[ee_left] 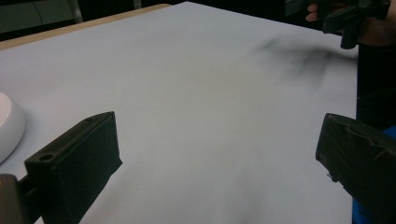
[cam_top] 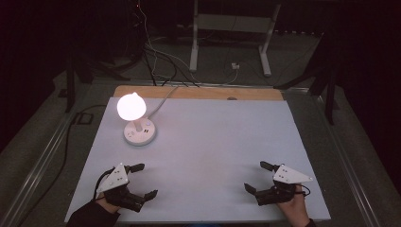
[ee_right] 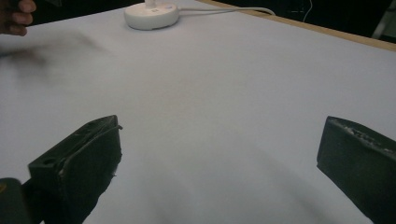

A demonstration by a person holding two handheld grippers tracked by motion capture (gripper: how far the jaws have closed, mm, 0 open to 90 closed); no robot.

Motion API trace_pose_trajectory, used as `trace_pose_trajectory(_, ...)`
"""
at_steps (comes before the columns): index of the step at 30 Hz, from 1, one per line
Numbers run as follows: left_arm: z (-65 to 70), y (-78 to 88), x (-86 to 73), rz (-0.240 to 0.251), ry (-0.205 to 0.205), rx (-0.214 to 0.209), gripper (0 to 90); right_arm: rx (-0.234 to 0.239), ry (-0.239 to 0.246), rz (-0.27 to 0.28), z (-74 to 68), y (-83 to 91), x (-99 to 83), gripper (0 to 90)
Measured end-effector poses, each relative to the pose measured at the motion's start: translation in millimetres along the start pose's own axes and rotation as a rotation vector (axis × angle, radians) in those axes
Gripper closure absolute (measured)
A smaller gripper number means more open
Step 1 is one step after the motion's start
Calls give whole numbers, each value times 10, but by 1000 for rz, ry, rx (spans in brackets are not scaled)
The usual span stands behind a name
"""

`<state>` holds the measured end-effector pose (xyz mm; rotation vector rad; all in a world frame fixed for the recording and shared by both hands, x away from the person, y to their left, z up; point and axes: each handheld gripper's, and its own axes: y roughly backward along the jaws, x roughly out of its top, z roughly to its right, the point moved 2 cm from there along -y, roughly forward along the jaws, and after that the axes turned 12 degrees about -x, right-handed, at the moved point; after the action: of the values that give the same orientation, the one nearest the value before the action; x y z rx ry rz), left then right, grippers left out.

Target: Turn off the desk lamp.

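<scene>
A small white desk lamp (cam_top: 137,124) stands lit at the table's far left, its round glowing head (cam_top: 131,107) above a round white base (cam_top: 139,133) with small buttons. That base (ee_right: 151,16) appears far off in the right gripper view, and its edge (ee_left: 8,125) sits at the left of the left gripper view. My left gripper (cam_top: 146,180) rests open near the front left edge, nothing between its jaws. My right gripper (cam_top: 256,176) is open at the front right, also holding nothing. Both are well short of the lamp.
The table (cam_top: 208,142) is covered in a pale sheet, with a wooden strip (cam_top: 198,92) along its far edge. The lamp's white cable (cam_top: 163,99) runs off the far edge to the floor. A white metal stand (cam_top: 231,33) and loose cables lie beyond.
</scene>
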<state>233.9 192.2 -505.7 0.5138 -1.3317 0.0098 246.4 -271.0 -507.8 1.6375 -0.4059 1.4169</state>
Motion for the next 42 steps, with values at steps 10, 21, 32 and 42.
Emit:
trace_pose_trajectory(10, 6, -9, -3, -9, -4, -3, 4, 2, 10, 3, -20, -7, -1, 0)
trace_pose_trajectory(21, 26, -31, 8, -19, -14, -17, 4, 9, 22, 10, -57, -4, 5, 0)
trace_pose_trajectory(32, 106, -41, 116, -23, -23, -27, 4, 5, 21, 16, -57, -9, 13, 0)
trace_pose_trajectory(42, 75, -32, 255, -5, -18, -18, 4, 3, 23, 21, -66, -7, 20, 0)
